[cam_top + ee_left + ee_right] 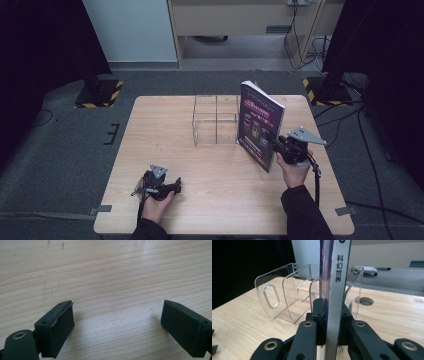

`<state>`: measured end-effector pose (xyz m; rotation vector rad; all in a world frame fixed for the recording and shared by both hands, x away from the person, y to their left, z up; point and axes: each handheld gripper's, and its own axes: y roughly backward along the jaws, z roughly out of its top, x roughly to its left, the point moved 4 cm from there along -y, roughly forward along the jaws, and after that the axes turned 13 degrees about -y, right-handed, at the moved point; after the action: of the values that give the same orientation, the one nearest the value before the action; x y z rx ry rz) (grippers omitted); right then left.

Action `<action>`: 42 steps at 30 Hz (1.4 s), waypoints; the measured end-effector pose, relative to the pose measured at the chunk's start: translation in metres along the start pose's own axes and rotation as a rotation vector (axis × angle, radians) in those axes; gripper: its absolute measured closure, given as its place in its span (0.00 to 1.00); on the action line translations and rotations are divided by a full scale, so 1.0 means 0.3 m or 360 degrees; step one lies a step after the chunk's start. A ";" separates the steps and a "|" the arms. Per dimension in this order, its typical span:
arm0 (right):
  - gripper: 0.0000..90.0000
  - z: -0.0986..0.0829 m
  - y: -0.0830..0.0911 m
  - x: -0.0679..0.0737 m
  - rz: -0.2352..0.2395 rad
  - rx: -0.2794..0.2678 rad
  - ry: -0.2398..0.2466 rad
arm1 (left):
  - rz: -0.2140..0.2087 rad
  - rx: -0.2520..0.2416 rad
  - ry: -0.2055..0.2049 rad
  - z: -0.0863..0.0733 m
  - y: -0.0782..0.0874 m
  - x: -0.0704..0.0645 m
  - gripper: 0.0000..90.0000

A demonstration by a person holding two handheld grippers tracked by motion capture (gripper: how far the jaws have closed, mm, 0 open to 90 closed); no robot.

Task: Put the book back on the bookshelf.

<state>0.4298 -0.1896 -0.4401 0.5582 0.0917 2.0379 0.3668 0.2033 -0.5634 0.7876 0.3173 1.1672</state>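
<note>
A purple-covered magazine point(260, 122) stands upright at the right of the wooden table, its grey spine point(337, 290) toward me. My right gripper point(276, 142) is shut on that spine, jaws pressed on both sides. Just left of the magazine stands a clear plastic file rack point(215, 120) with several dividers point(284, 290). My left gripper point(172, 187) rests low over the table's front left, held by a hand. In the left gripper view its fingers point(58, 325) stand wide apart with bare wood between them.
The wooden table point(165, 145) has a round cable hole point(364, 300) behind the rack. Beyond the table are black stand bases with yellow-black tape point(97, 92), cables on the grey floor point(305, 55) and a cabinet.
</note>
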 end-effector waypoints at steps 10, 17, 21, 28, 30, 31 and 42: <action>0.90 -0.069 0.061 -0.011 0.0021 0.0070 0.0005 | 0.0002 0.0003 -0.0001 0.000 0.000 0.000 0.11; 0.89 -0.091 0.086 -0.010 0.0032 0.0096 0.0015 | 0.0004 0.0003 0.0000 0.000 0.000 0.000 0.11; 0.87 -0.046 0.092 0.008 0.0061 0.0042 0.0012 | 0.0003 0.0003 0.0000 0.000 0.000 0.000 0.11; 0.85 0.053 0.081 0.023 0.0060 -0.0033 -0.0026 | 0.0003 0.0003 0.0000 0.000 0.000 0.000 0.11; 0.86 0.071 0.073 0.020 0.0040 -0.0040 -0.0037 | 0.0003 0.0003 0.0000 0.000 0.000 0.000 0.11; 0.86 0.077 0.071 0.020 0.0033 -0.0039 -0.0056 | 0.0003 0.0003 0.0000 0.000 0.000 0.000 0.11; 0.92 0.084 0.063 0.035 -0.0048 -0.0076 -0.0050 | 0.0003 0.0003 0.0000 0.000 0.000 0.000 0.11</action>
<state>0.4209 -0.1948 -0.4084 0.5556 0.0323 1.9961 0.3667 0.2033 -0.5634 0.7899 0.3177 1.1689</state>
